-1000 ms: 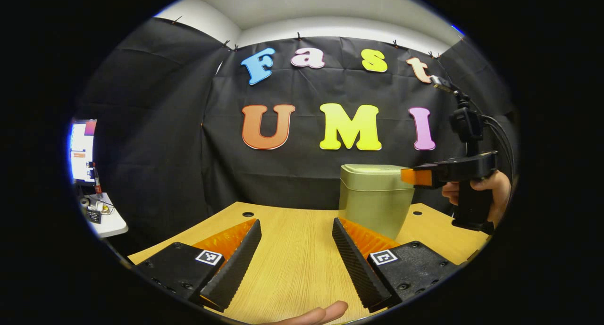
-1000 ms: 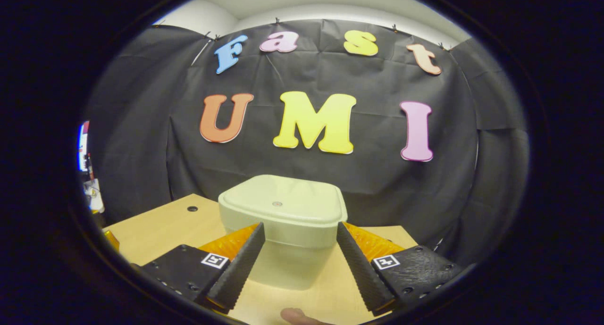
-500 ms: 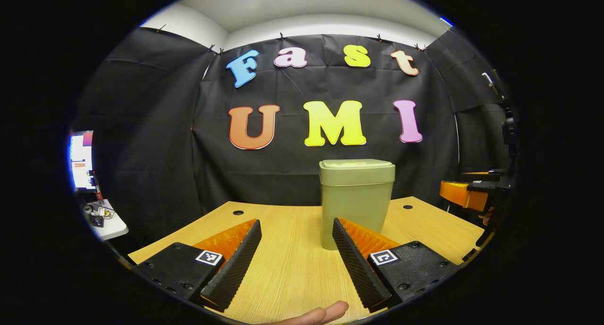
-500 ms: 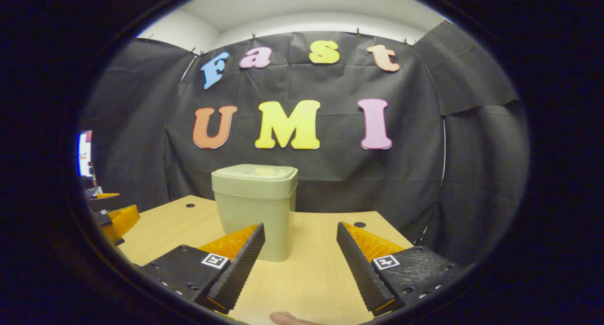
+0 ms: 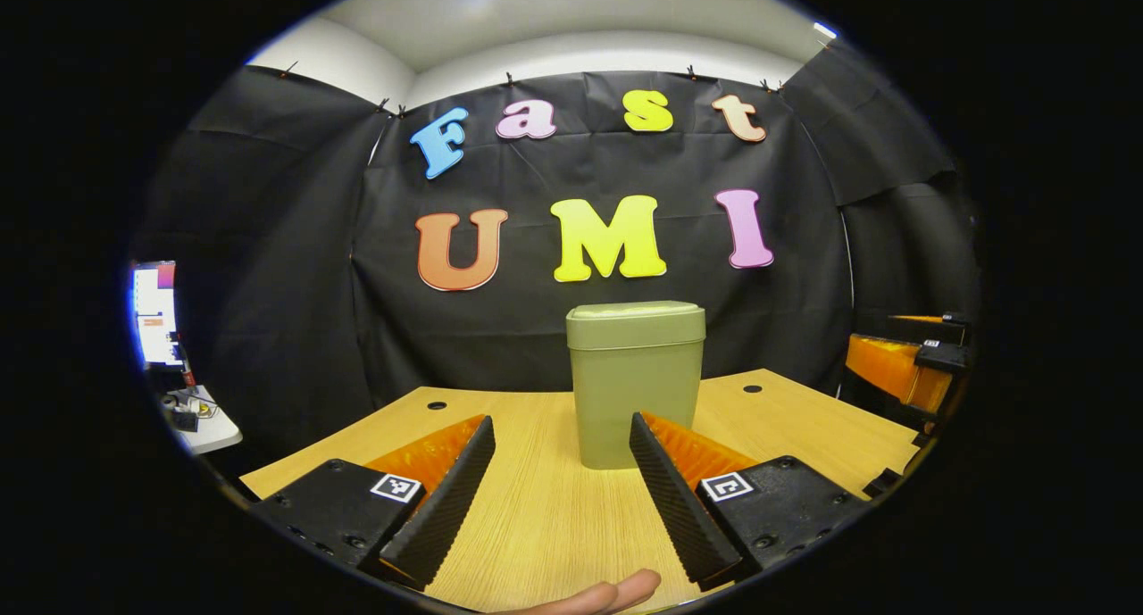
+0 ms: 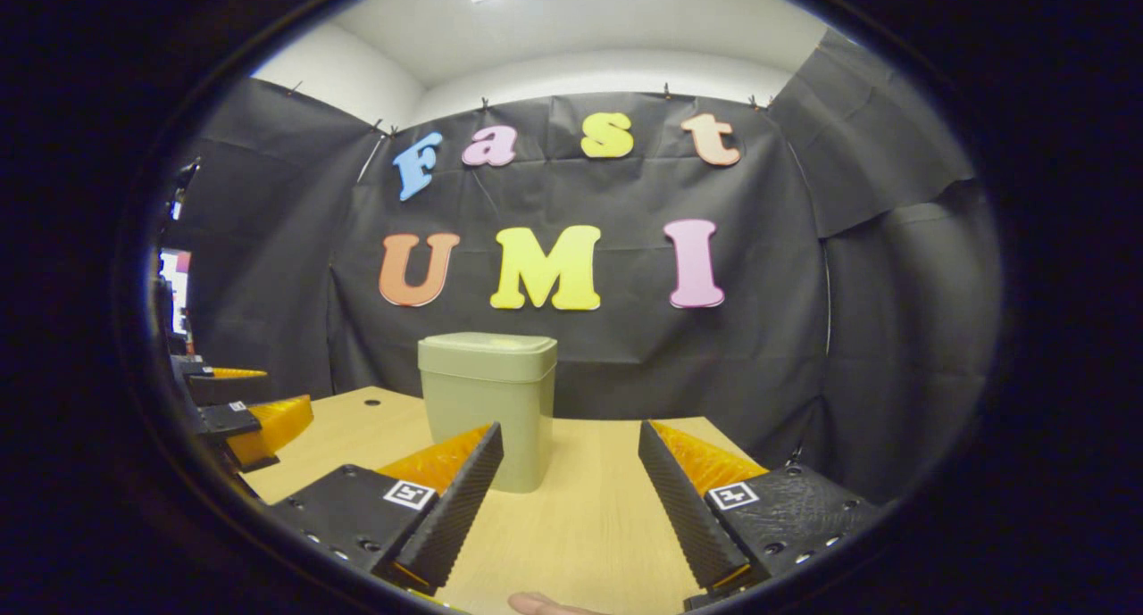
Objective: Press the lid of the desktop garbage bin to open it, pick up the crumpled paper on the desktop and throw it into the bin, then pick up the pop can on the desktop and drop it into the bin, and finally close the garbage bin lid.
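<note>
Lidded bin upright on the wooden surface; both grippers empty, fingers apart.

Left gripper view, left to right: a lit monitor at the far edge beside a small white side table; the left gripper low over the surface with its fingers spread wide and nothing between them; the olive-green garbage bin standing just beyond the fingertips, lid seated flat (closed); the right gripper at the far right edge, well apart from the bin. Right gripper view, left to right: the left gripper at the left edge; the bin left of centre, beyond the left finger; the right gripper's fingers likewise apart, holding nothing.
</note>
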### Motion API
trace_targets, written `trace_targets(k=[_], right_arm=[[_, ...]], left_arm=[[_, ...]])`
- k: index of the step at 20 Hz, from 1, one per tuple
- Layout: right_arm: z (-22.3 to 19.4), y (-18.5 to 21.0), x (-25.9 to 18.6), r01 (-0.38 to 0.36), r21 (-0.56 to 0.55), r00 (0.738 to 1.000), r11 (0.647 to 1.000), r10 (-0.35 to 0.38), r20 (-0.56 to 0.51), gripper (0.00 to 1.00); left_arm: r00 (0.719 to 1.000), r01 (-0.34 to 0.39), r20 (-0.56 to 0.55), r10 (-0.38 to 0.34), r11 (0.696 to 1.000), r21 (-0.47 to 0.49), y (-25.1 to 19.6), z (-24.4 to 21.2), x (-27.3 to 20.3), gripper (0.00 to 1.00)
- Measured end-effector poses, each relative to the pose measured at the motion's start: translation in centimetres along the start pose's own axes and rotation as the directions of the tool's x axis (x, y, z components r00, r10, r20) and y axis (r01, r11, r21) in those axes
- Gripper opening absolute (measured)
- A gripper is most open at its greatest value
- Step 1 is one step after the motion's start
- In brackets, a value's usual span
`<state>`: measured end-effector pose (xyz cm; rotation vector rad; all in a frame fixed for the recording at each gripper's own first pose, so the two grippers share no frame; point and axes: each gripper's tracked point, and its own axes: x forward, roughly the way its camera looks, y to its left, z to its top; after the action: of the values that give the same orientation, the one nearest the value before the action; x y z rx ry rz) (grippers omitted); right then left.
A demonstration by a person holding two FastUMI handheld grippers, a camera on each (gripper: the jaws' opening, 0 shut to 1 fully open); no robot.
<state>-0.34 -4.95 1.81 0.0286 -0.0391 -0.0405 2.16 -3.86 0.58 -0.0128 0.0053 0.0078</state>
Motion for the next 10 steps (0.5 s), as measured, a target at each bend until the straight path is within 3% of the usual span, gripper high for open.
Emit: trace_targets(k=[7,10], right_arm=[[-2.1,3.6,0.2,-0.030,-0.107,0.999,0.994,0.027,-0.033,0.98],[-2.2,4.1,0.2,-0.032,-0.089,0.999,0.995,0.029,-0.032,0.95]], left_arm=[[1.000,0.005,-0.007,-0.005,1.000,0.019,0.1,-0.2,-0.5,0.98],[1.000,0.000,0.002,0.000,1.000,0.024,0.3,-0.2,-0.6,0.98]])
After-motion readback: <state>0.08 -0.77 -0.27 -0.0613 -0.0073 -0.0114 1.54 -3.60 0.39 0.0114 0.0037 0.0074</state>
